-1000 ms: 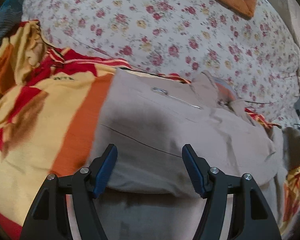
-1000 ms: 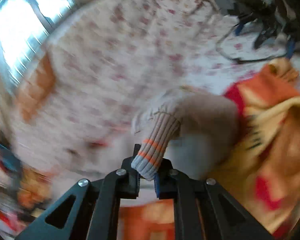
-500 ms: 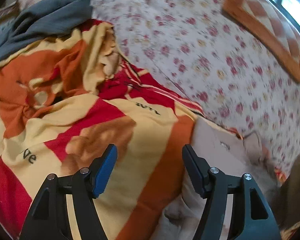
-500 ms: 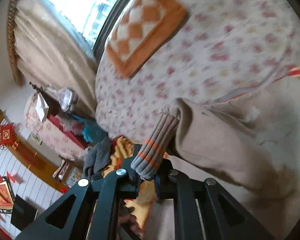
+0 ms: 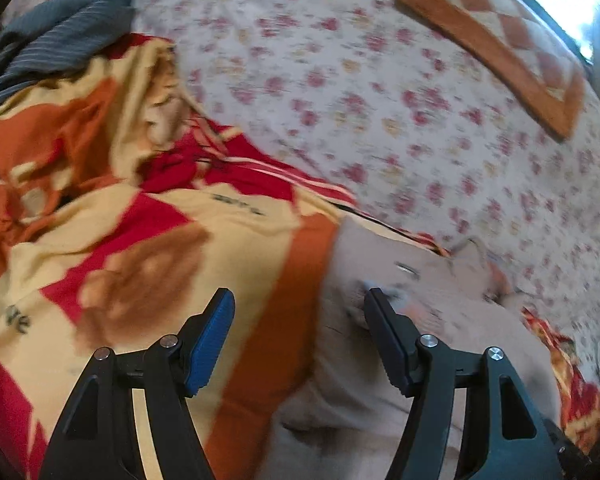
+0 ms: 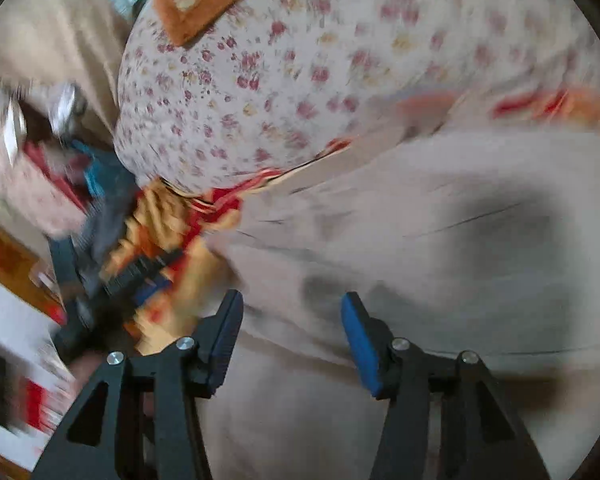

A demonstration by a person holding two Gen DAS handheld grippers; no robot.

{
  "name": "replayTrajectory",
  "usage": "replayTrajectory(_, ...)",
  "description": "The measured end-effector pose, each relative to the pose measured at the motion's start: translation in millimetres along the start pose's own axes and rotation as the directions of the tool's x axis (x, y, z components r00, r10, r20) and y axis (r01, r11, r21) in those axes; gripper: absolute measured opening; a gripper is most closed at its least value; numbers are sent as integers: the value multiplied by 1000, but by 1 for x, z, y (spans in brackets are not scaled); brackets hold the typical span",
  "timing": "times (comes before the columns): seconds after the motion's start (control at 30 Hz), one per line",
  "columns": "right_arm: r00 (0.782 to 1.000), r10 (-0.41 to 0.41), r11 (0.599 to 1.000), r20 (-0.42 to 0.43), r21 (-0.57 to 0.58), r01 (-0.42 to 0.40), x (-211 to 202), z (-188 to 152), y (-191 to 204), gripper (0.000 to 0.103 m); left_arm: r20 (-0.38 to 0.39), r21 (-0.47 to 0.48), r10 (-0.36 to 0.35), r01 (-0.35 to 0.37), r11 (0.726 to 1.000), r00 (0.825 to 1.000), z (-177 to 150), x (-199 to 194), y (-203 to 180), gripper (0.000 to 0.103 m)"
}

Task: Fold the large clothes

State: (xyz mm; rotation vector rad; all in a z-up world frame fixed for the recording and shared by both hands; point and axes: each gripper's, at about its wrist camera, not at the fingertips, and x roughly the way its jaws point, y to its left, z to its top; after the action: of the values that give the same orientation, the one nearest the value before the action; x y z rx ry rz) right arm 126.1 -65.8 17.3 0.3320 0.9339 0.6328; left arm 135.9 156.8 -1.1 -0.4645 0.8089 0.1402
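A beige garment (image 5: pixel 432 320) with a metal zip pull lies on the bed, over a red, orange and yellow blanket (image 5: pixel 148 240). My left gripper (image 5: pixel 300 320) hangs open above the garment's left edge and the blanket, with nothing between its blue pads. In the blurred right wrist view the same beige garment (image 6: pixel 440 240) fills the lower right. My right gripper (image 6: pixel 292 332) is over it, its jaws opening, and nothing sits between them. The left gripper (image 6: pixel 140 280) shows dimly at the left of that view.
A floral bedsheet (image 5: pixel 380 80) covers the bed beyond the garment. An orange checked pillow (image 5: pixel 500 48) lies at the far right by a bright window. Grey striped clothing (image 5: pixel 52 48) is piled at the far left. Furniture and clutter (image 6: pixel 28 168) stand past the bed's edge.
My right gripper held the garment's ribbed striped cuff, swung it across over the garment, and has let it go. My left gripper drifted left, staying open.
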Motion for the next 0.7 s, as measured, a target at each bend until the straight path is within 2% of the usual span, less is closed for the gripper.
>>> replayTrajectory(0.07, 991, -120, 982, 59, -140, 127, -34, -1, -16, 54, -21, 31, -63, 63, 998, 998, -5, 4, -10, 54)
replayTrajectory(0.13, 964, -225, 935, 144, -246, 255, -63, -2, -32, 55, -75, 50, -143, 146, 988, 987, -14, 13, -21, 54)
replayTrajectory(0.17, 939, -284, 904, 196, -272, 330, -75, -3, -42, 61, -104, 45, -163, 169, 985, 981, -18, 20, -25, 54)
replayTrajectory(0.2, 905, -343, 870, 253, -278, 407, -86, -7, -53, 64, -132, 41, -173, 180, 983, 976, -22, 27, -28, 52)
replayTrajectory(0.23, 880, -391, 853, 269, -253, 456, -92, -7, -66, 67, -149, 38, -175, 182, 983, 973, -24, 33, -29, 52)
replayTrajectory(0.27, 876, -415, 860, 246, -208, 466, -97, -4, -78, 67, -158, 32, -172, 179, 983, 972, -24, 40, -31, 52)
replayTrajectory(0.33, 902, -372, 912, 220, -93, 399, -111, 3, -106, 67, -172, 26, -180, 187, 982, 968, -19, 52, -34, 52)
replayTrajectory(0.37, 903, -367, 919, 224, -65, 389, -117, 4, -114, 67, -177, 18, -203, 209, 978, 963, -15, 58, -35, 52)
replayTrajectory(0.43, 876, -422, 901, 234, -3, 435, -130, 8, -131, 67, -176, -2, -240, 243, 970, 955, -8, 68, -36, 51)
replayTrajectory(0.47, 861, -452, 888, 233, 32, 458, -137, 9, -141, 67, -181, -17, -252, 253, 967, 951, -8, 73, -36, 40)
replayTrajectory(0.5, 847, -476, 878, 237, 83, 471, -147, 10, -153, 67, -193, -22, -255, 256, 966, 947, -9, 76, -36, 25)
replayTrajectory(0.57, 838, -490, 872, 242, 159, 463, -155, 10, -167, 68, -207, -8, -238, 242, 970, 949, -12, 76, -39, 12)
replayTrajectory(0.6, 831, -500, 865, 244, 193, 464, -159, 9, -174, 67, -203, 8, -236, 243, 970, 950, -13, 73, -42, 2)
replayTrajectory(0.7, 818, -515, 853, 257, 255, 456, -164, 7, -183, 68, -155, 17, -234, 240, 971, 960, -15, 53, -43, 0)
